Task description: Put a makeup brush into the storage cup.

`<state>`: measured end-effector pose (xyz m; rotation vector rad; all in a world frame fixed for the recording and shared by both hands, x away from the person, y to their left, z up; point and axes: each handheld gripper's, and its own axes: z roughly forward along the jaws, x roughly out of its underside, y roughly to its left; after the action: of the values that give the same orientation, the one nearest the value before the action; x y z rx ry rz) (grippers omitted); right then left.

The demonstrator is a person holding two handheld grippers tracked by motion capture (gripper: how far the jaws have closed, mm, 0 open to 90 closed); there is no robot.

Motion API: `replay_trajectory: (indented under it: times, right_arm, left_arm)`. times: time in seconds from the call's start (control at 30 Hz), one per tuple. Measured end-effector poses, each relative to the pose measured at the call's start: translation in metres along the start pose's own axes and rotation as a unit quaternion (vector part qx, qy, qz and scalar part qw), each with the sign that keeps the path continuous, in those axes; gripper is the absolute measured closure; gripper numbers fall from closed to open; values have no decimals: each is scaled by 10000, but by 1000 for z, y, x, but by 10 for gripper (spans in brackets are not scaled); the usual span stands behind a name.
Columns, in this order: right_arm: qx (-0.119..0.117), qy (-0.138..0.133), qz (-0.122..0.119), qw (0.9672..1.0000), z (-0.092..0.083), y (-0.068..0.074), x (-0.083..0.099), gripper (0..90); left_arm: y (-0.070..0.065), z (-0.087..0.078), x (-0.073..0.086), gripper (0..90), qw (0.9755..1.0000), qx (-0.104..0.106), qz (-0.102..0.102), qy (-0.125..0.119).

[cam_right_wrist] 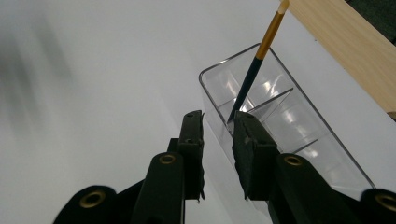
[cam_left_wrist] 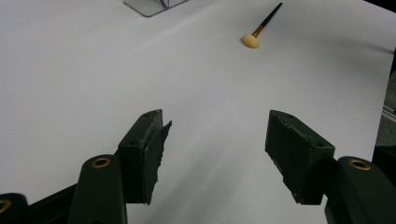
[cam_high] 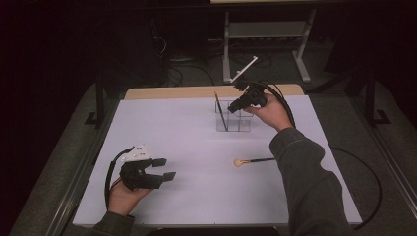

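Observation:
A clear divided box (cam_high: 241, 123) stands at the far middle of the white table (cam_high: 187, 132). A thin brush (cam_high: 221, 111) with a dark handle leans upright in its left end compartment (cam_right_wrist: 254, 67). My right gripper (cam_high: 233, 107) hovers just above the box (cam_right_wrist: 299, 112); its jaws (cam_right_wrist: 217, 135) stand a narrow gap apart with nothing pressed between them, and the brush's lower end sits just beyond the tips. A second brush (cam_high: 248, 161) with a cream head lies flat on the table (cam_left_wrist: 259, 30). My left gripper (cam_high: 168, 168) rests open near the front left (cam_left_wrist: 215, 144), holding nothing.
A light wooden strip (cam_high: 206, 92) runs along the table's far edge (cam_right_wrist: 345, 42). A grey metal stand (cam_high: 268, 34) and cables sit on the dark floor beyond. The right gripper's cable (cam_high: 364, 182) loops off the table's right side.

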<state>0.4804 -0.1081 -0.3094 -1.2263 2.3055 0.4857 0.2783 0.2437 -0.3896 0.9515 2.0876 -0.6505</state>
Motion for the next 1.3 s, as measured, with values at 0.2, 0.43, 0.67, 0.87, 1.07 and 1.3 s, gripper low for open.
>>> replay_trajectory:
  times: [0.2,0.43,0.67,0.87,1.07,1.3]
  right_arm:
    - [6,-20,13,10000,-3,1,8,707]
    - [-14,-88,-17,10000,-7,2,17,688]
    - [-43,-101,22,9999,-10,2,26,678]
    - [-65,-111,55,9999,-13,3,33,665]
    - [-47,-188,29,9998,-20,5,41,656]
    - [-78,-202,52,9998,-24,7,52,619]
  left_arm:
    - [0,0,0,365,10000,-3,-7,-4]
    - [-1,1,1,363,10000,12,-59,-57]
    - [1,-1,0,361,10000,-20,71,5]
    - [1,1,0,359,10000,-4,42,-19]
    - [0,1,-1,358,10000,10,27,-50]
    - [1,2,-1,347,10000,12,37,-39]
